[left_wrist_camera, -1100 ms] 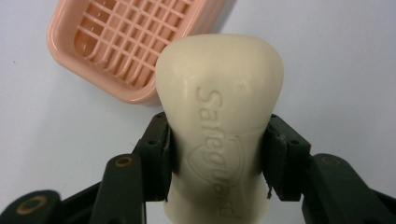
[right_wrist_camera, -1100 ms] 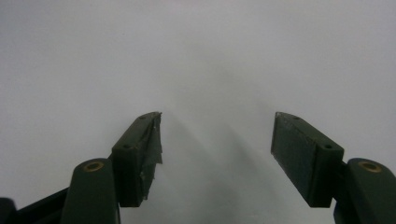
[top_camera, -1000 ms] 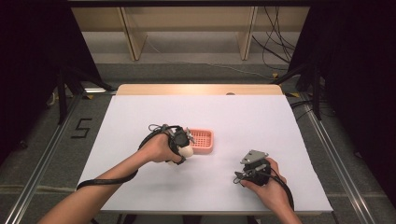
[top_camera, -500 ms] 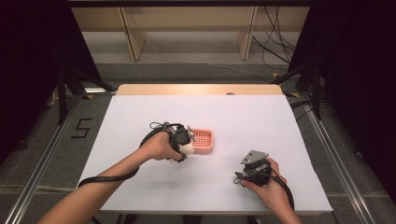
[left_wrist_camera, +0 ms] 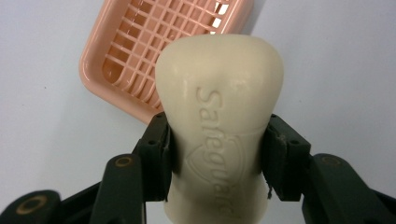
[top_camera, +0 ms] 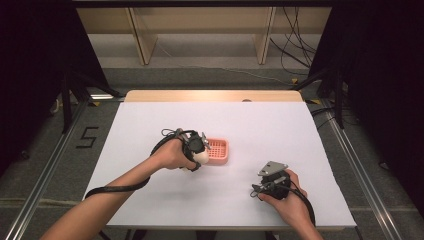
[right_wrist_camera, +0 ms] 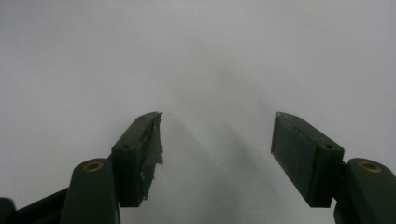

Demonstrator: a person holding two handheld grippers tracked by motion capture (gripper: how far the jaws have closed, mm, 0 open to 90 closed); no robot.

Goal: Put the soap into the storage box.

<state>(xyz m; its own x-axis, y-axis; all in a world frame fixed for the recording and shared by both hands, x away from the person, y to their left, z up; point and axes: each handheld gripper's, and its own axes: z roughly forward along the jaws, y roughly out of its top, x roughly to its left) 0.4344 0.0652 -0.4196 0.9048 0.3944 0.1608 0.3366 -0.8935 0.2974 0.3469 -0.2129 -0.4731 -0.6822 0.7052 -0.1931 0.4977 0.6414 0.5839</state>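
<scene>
A cream bar of soap (left_wrist_camera: 219, 112) with raised lettering sits clamped between the jaws of my left gripper (left_wrist_camera: 217, 154), which is shut on it. Just beyond the soap lies a pink slatted soap dish (left_wrist_camera: 140, 56) on the white table. In the high view the left gripper (top_camera: 196, 150) holds the soap (top_camera: 201, 158) at the left edge of the dish (top_camera: 218, 151), near the table's middle. My right gripper (top_camera: 260, 189) rests low on the table at the front right, jaws wide apart with nothing between them (right_wrist_camera: 215, 154).
White sheet covers the table (top_camera: 280, 125), with a bare wooden strip (top_camera: 210, 95) along the far edge. A black cable (top_camera: 117, 187) trails from the left gripper along the forearm. Shelving and cables stand beyond the table.
The left gripper with the soap has shifted slightly, staying at the dish's left edge. The right gripper has hardly moved.
</scene>
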